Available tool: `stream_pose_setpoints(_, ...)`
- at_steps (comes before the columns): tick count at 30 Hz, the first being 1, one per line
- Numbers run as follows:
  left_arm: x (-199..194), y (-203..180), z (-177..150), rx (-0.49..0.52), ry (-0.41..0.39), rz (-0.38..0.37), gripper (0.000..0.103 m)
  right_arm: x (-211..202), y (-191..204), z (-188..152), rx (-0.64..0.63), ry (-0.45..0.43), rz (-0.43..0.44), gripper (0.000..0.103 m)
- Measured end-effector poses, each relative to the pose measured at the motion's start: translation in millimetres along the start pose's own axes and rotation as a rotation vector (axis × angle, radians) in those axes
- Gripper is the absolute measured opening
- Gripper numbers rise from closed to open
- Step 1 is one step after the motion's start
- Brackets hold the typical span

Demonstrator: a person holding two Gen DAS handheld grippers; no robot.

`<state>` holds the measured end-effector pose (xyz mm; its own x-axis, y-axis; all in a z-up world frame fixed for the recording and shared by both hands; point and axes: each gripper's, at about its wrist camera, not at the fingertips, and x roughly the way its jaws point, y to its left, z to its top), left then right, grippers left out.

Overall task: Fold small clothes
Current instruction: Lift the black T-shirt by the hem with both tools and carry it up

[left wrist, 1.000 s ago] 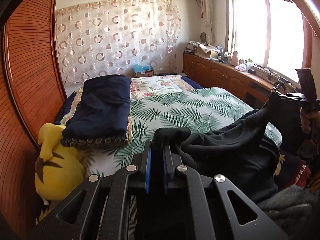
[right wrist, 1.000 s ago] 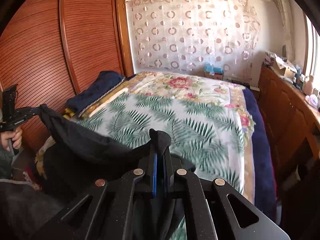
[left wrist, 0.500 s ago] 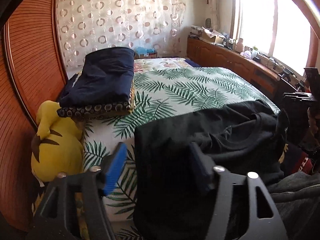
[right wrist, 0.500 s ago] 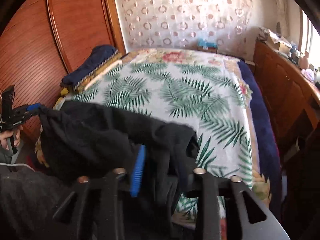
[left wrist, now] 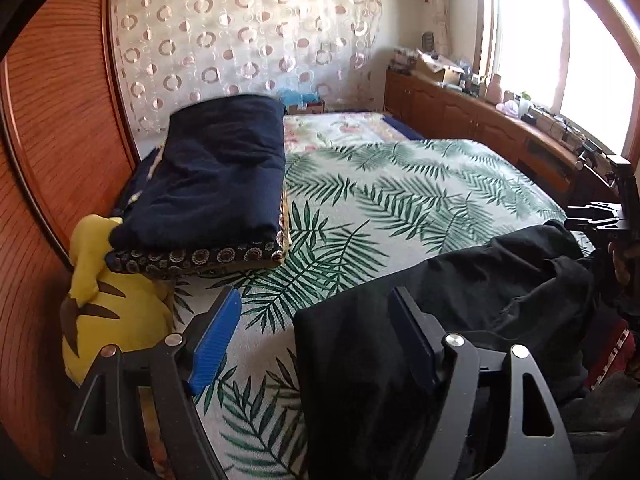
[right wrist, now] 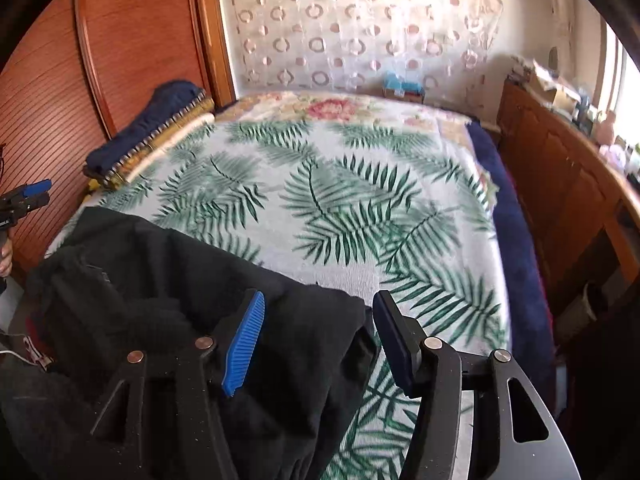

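A black garment (left wrist: 472, 300) lies loosely spread on the near edge of the bed, over the palm-leaf bedspread (left wrist: 400, 200). My left gripper (left wrist: 316, 320) is open, just above the garment's left corner, holding nothing. In the right wrist view the garment (right wrist: 168, 276) lies rumpled at the lower left. My right gripper (right wrist: 318, 320) is open over its right edge and empty. The left gripper (right wrist: 30, 194) shows at the far left there; the right gripper (left wrist: 600, 216) shows at the far right of the left wrist view.
A folded navy blanket (left wrist: 216, 176) on a patterned quilt lies on the bed's left side. A yellow plush toy (left wrist: 104, 304) sits beside it against the wooden wardrobe (left wrist: 48, 140). A wooden cabinet (right wrist: 568, 184) with clutter runs along the window side.
Both grippers were shut on the black garment and holding it stretched in the air. They lowered it onto the bed, opened and let it go; now they have drawn back slightly.
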<state>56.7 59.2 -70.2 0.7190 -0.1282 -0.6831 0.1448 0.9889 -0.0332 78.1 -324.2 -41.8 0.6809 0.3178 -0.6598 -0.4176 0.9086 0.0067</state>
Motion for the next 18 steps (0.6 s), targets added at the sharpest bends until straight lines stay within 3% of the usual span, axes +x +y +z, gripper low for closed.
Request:
stream_pose_setpoints(5, 32, 12, -3, -0.046, 0.071, -0.012, 0.077, 26, -5, -3, 0.018, 0.049, -0.008, 0.059)
stream_pose_setpoints(11, 51, 7, -17, -0.035, 0.131, -0.018, 0.076, 35, 5, -12, 0.006, 0.072, 0.005, 0.059)
stream_pose_setpoints(13, 57, 8, -22, -0.039, 0.148, -0.016, 0.068, 37, 9, -13, -0.018, 0.066, -0.011, 0.059)
stream_pose_setpoints(18, 63, 11, -27, -0.058, 0.158, -0.039, 0.067, 47, 5, -13, -0.009, 0.059, -0.034, 0.063)
